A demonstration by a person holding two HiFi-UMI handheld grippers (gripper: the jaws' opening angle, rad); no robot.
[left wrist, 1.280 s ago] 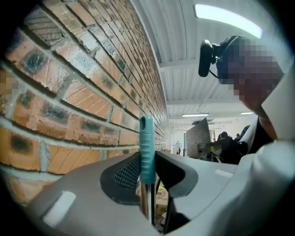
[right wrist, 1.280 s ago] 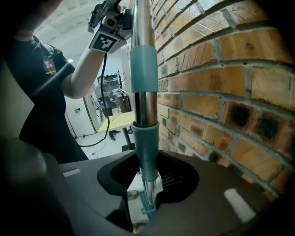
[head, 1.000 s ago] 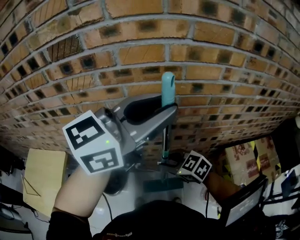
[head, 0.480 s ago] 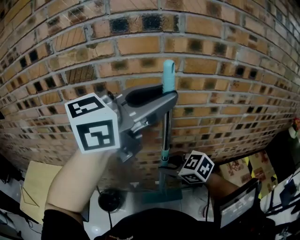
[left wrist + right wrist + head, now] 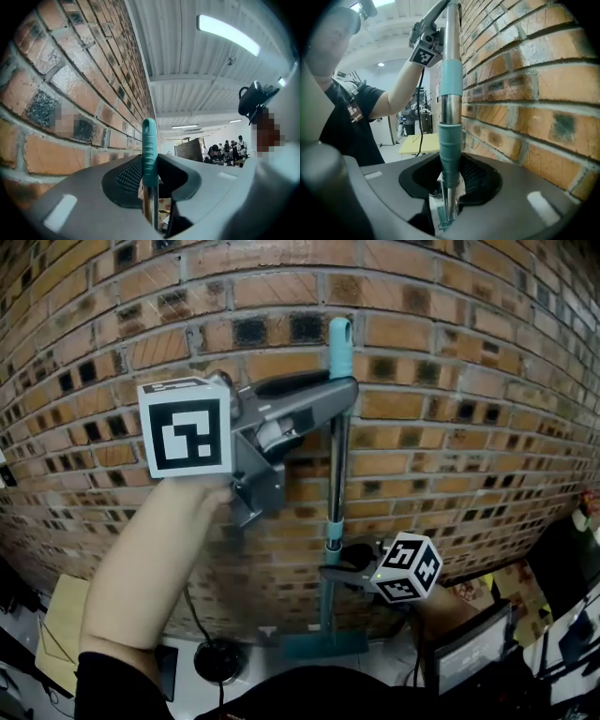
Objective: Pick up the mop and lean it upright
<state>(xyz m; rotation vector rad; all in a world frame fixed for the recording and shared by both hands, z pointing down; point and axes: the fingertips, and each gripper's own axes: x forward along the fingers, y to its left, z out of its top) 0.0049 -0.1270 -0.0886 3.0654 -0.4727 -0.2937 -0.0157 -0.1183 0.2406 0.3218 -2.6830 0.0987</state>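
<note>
Jaws of the left gripper (image 5: 150,178) are clamped on the mop (image 5: 149,150), pinching the metal pole just under its teal end grip, which sticks up above the dark pads. Lower down, the right gripper (image 5: 449,187) is likewise closed on the pole, its jaws squeezing the shaft right beneath a teal collar (the bright metal tube runs on above that collar to a second teal sleeve).

In the head view the left gripper (image 5: 339,397) reaches in from the left and holds the pole near its top, while the right gripper (image 5: 330,568) grips it from the right, well below. Between the two the mop (image 5: 336,474) stands upright, its teal end grip at the top and its flat teal head down at the foot of the brick wall (image 5: 450,427). The pole runs very close along the bricks; whether it touches them cannot be told.

The left gripper's marker cube (image 5: 185,427) sits above the person's bare forearm (image 5: 141,568), and the right gripper's cube (image 5: 408,568) shows at lower right. A pale yellow board (image 5: 56,643) lies on the floor at lower left. Far off in the left gripper view, a group of people (image 5: 225,151) stands under long ceiling lamps (image 5: 228,33).
</note>
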